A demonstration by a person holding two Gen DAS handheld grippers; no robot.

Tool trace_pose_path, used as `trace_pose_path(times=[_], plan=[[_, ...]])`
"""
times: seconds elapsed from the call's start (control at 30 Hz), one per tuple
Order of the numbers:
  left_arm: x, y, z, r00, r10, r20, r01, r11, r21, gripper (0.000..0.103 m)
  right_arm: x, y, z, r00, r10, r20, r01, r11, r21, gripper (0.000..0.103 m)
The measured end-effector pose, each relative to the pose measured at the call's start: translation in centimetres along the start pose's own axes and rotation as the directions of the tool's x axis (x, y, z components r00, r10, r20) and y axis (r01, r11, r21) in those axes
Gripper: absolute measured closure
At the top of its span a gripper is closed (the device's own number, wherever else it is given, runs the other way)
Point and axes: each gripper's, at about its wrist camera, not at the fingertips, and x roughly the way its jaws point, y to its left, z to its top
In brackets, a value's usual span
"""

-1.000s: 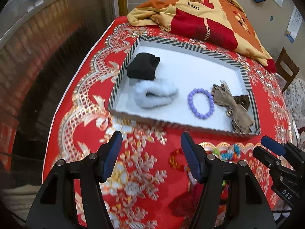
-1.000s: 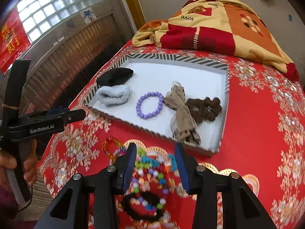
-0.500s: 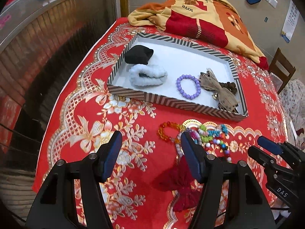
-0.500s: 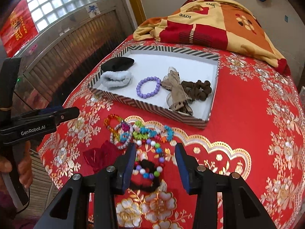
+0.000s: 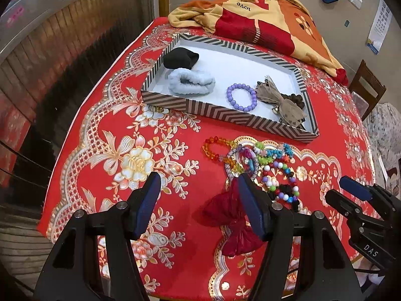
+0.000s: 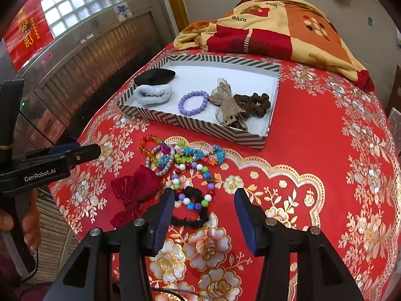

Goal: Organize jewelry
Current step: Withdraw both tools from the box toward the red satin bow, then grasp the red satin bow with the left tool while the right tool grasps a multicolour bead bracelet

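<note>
Left wrist view first: the left hand-held gripper (image 5: 199,200) hangs over the desk's (image 5: 105,135) near edge, jaws spread wide with nothing between them, clear of the clutter so it seems to be standing by. Just past its right finger lies a red bow (image 5: 225,215), and beyond that a tangle of bracelets (image 5: 250,158) spreads toward the desk's middle. Further back sits the striped tray (image 5: 225,115), already loaded along its near side: a black scrunchie (image 5: 180,59) in the far left corner, a pale fluffy band (image 5: 191,84) beside it, a purple bracelet (image 5: 241,97), then a tan bow (image 5: 283,102) over at the right. The sorted pieces lie spaced apart, which looks deliberate, leaving the far half free for the rest. A blanket (image 5: 263,15) is heaped at the desk's far edge. Over to the right wrist view: the right hand-held gripper (image 6: 204,215) has just been widening its jaws, and they stand open, gripping nothing, framing a multicoloured bead bracelet (image 6: 193,185) lying with a black hair tie (image 6: 190,222) near the front edge. That reads as lining up the next pick. A brown scrunchie (image 6: 255,104) shows here beside the tan bow, and at the left a hand (image 6: 27,225) holds the other tool off the desk's left edge.
</note>
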Motion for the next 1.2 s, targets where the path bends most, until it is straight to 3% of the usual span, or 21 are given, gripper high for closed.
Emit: trace_pose_path(times=[0.6,0.8,0.93,1.2], plan=[[-0.2,0.1,-0.9,1.000,0.000,-0.013,0.000,1.000,0.003,0.039,-0.3,-0.8,-1.0,1.000,-0.013,-0.011,0.013,1.000,0.010,0.054],[0.1,1.4,-1.1,0.998,-0.033,-0.048,0.031,0.998,-0.046,0.039,-0.1,-2.0,-1.8,0.999,-0.025,-0.032,0.026,0.999,0.031,0.053],[0.8,1.9,-1.6,0.991,-0.091,-0.100,0.083,0.993,-0.085,0.039,0.4,-2.8,-2.2,0.998,-0.031,-0.048,0.033,0.998,0.053,0.053],[2.0,0.4,-2.6,0.975,-0.150,-0.163,0.140,0.988,-0.072,0.039,1.4,-3.5,-1.3,0.999,-0.004,-0.042,0.007,0.998,0.056,0.053]])
